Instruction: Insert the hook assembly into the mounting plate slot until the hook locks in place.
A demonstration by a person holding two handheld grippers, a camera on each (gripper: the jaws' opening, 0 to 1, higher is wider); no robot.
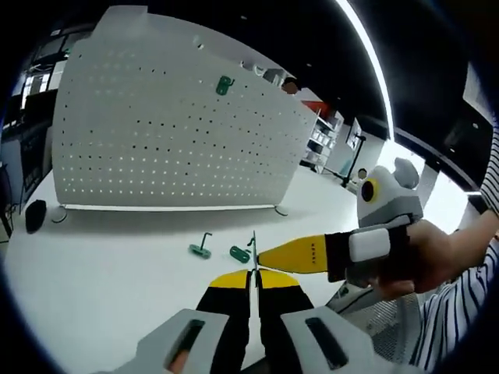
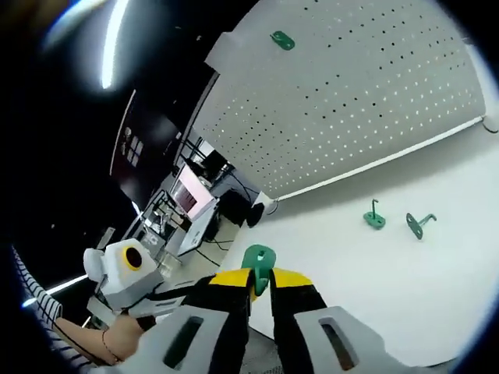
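My right gripper is shut on the green base of a hook assembly, which sticks out past its yellow tips. In the left gripper view that gripper comes in from the right, with the green base at its tip. My left gripper is shut on a thin metal rod that rises right beside that base. The white perforated mounting plate stands upright behind, with one green hook base fixed near its top.
Two spare green hooks lie on the white table in front of the plate; one of them sits left of my jaws. A small black object sits at the table's left edge. A hand and striped sleeve are at right.
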